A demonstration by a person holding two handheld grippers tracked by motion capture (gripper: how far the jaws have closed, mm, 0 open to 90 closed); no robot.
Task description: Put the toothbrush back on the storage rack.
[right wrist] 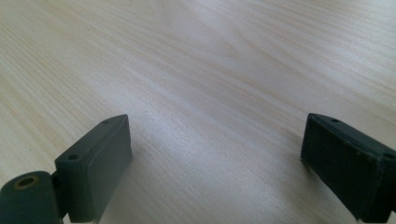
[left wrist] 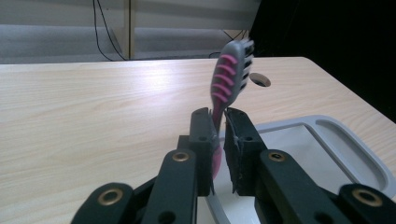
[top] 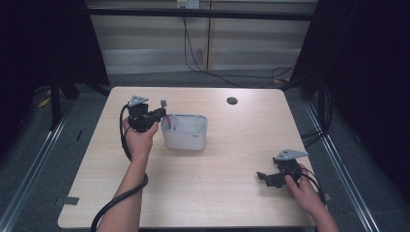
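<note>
Pale wooden table point(top: 212, 179), dark surroundings

Left gripper point(top: 161, 115) is up at the ten o'clock part of the table point(top: 232, 145), held in the person's left hand point(top: 139, 140), its jaws closed on a pink toothbrush point(top: 165, 107) whose head sticks up. It hovers right at the nine o'clock rim of the grey caddy point(top: 186, 133), which sits a touch toward eleven o'clock from the table's middle. Right gripper point(top: 263, 178) rests low at four o'clock, jaws pointing toward nine, well apart from the caddy. A round hole point(top: 232, 100) sits at twelve o'clock.
</note>
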